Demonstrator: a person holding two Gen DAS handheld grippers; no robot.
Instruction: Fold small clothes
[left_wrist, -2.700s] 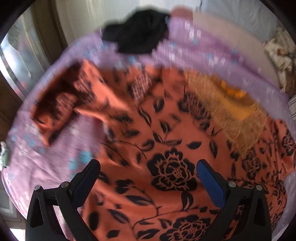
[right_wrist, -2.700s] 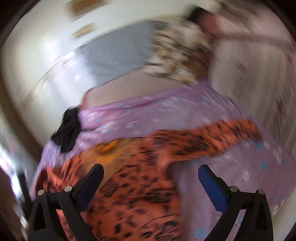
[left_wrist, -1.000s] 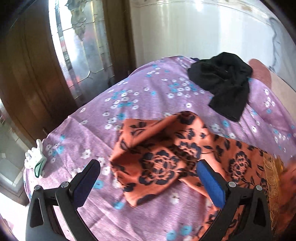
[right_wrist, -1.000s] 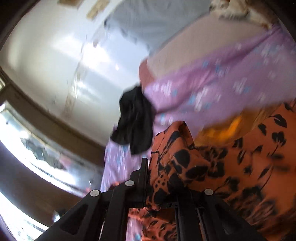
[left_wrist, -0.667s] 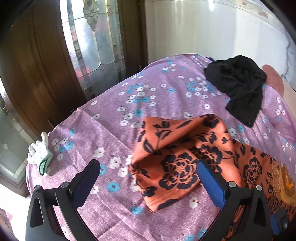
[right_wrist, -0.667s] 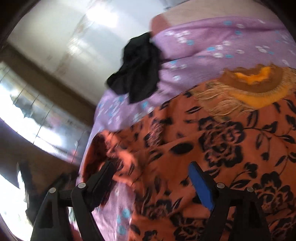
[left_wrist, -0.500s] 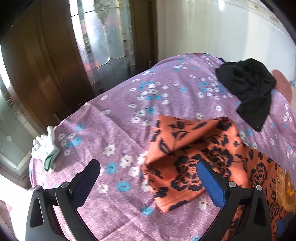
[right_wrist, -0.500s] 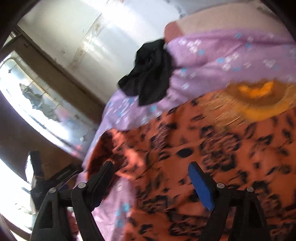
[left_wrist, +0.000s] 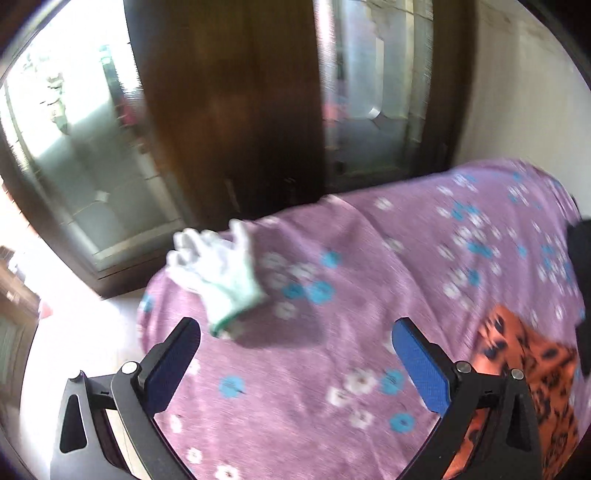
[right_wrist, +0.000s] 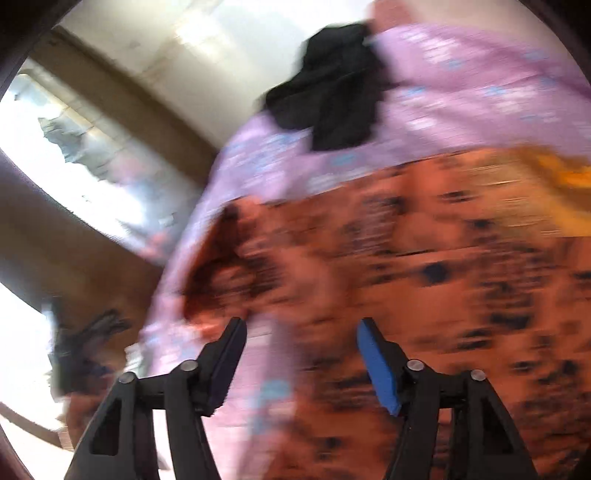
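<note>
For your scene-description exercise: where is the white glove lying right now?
In the left wrist view, the white glove lies left of centre, at the corner of the purple floral bedsheet, nearest the glass door.

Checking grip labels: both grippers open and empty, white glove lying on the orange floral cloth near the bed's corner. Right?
Nearly. The white glove lies on the purple flowered bedsheet, not on the orange floral cloth, which sits apart at the frame's right; the left wrist view shows it. The left gripper and right gripper are indeed open and empty.
</note>
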